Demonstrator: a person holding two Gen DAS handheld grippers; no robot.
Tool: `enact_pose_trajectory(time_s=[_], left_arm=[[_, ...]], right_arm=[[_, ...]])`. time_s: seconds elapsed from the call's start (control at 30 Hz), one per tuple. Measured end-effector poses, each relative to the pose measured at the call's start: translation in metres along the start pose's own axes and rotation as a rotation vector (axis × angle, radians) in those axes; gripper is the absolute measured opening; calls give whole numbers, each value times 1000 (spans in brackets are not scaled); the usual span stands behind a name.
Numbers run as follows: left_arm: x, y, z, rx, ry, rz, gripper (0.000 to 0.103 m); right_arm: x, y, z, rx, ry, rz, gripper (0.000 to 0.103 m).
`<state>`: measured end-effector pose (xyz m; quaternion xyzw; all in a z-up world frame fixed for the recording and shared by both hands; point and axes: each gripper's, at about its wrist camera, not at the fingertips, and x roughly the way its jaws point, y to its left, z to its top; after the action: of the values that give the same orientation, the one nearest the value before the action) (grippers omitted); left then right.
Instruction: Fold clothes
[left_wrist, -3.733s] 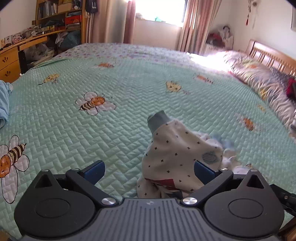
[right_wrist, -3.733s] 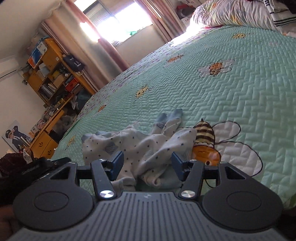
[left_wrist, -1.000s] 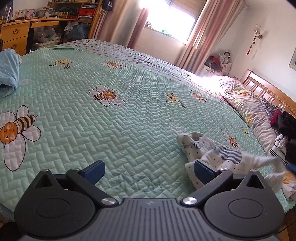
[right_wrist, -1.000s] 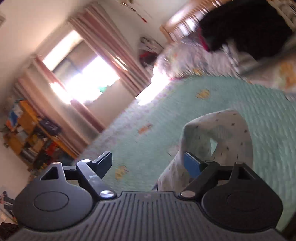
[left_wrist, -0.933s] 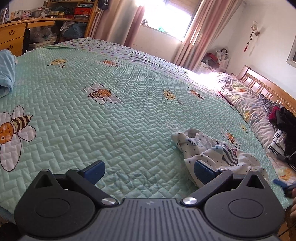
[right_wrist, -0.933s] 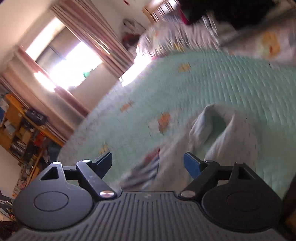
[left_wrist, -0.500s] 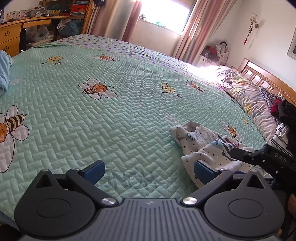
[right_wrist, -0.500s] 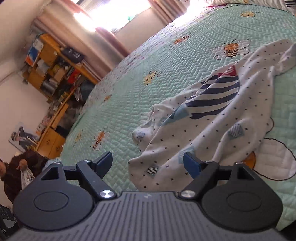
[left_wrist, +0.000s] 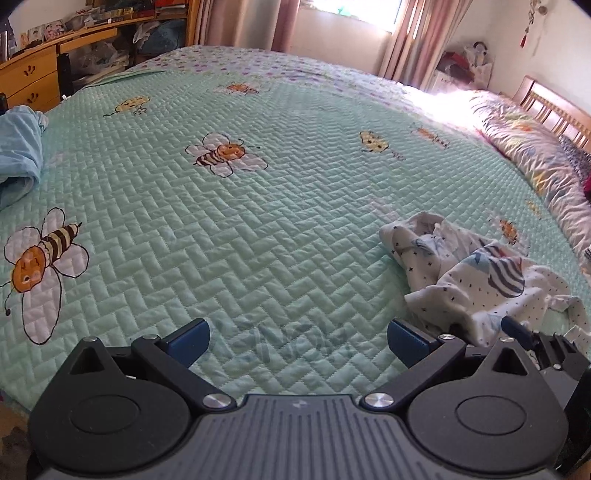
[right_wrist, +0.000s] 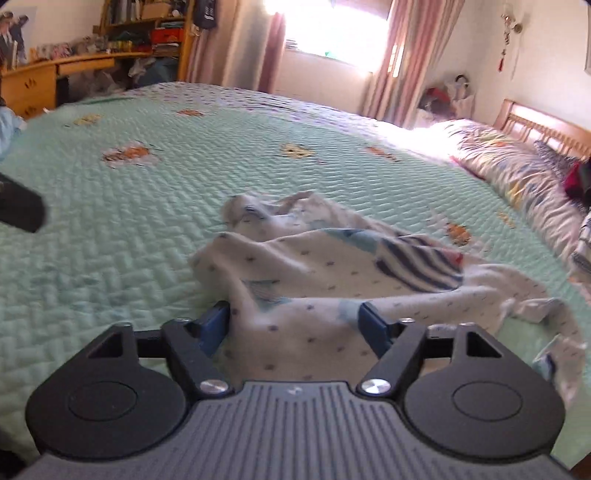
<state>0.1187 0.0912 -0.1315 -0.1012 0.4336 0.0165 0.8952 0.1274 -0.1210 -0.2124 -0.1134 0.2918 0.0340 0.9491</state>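
A white baby garment (left_wrist: 472, 280) with small dark dots and a navy-striped patch lies crumpled on the mint bee-print bedspread (left_wrist: 258, 221). In the right wrist view the garment (right_wrist: 332, 266) spreads out just ahead. Its near edge lies between the blue pads of my right gripper (right_wrist: 293, 321), whose jaws are closing with a wide gap still between them. My left gripper (left_wrist: 297, 336) hovers open over bare quilt to the left of the garment, with nothing between its fingers. The right gripper (left_wrist: 524, 334) shows partly at the garment's near edge.
A light blue cloth (left_wrist: 18, 158) lies at the bed's left edge. A patterned pillow (left_wrist: 535, 147) and a wooden headboard (left_wrist: 554, 107) are at the right. A wooden desk (left_wrist: 33, 77) and shelves stand beyond the bed at far left. A dark blurred shape (right_wrist: 18, 210) is at the left edge.
The right gripper let the lifted garment fall onto the bed, rolled level, came down to its near edge, and its jaws narrowed. The left gripper shifted slightly and stayed open.
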Motion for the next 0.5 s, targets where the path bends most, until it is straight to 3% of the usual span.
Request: enact_pose_trajectory(time_s=[0.03,0.07,0.1,0.27,0.5], left_arm=[[1,-3,3,0,25,3,102],[2,-5,6,3,40,2,102],[1,-9,8,11,43,3,102],[-6,-27,11,91,10,62,102],[-20,-41,13,115,-12,79,102]], right_arm=[[3,-7,3,10,2,-5,57],[4,-14,6,30,1,-8,39],[5,-22,9,54,1,-13,15],[-10,-63,19,187,-67,-35,11],[-37,-98,7,330,-102,-12,11]])
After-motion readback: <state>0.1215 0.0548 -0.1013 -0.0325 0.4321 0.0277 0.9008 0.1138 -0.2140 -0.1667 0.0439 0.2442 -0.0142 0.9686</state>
